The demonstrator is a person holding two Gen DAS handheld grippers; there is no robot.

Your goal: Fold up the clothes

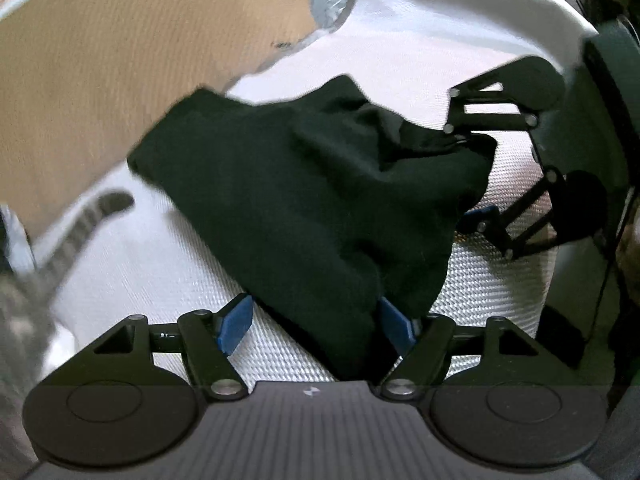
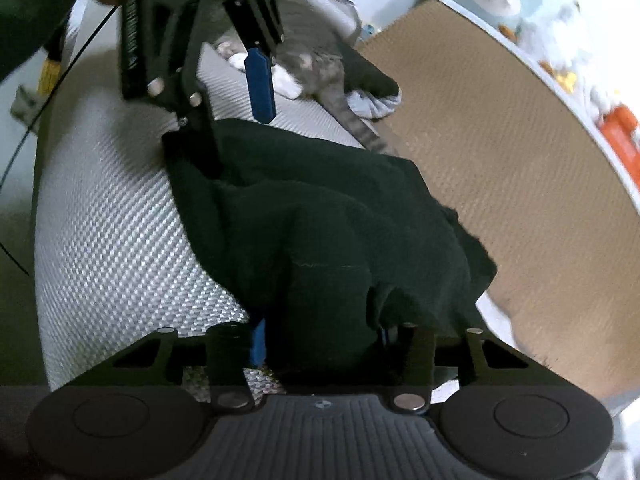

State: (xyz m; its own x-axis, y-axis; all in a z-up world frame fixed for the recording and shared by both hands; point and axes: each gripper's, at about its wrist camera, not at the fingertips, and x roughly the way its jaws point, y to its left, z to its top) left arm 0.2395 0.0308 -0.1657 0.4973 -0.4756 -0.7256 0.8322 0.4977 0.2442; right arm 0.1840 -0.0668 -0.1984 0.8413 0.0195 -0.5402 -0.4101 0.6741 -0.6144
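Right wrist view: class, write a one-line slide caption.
Dark garment bunched on a white woven surface, with the right hand-held gripper and left hand-held gripper at opposite ends.

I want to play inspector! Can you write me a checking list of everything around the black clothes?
Surface: white woven mat, mostly bare.
Job's things: one black garment, crumpled, not folded yet.
Clutter: grey and white cloth pile at the mat's far end.
Grippers: left gripper open, garment edge lying between its blue pads; right gripper buried in the garment, grip cannot be judged.
Cables: thin black cable beside the left gripper.
Surroundings: brown cardboard sheet along the mat; blurry colourful items beyond it.
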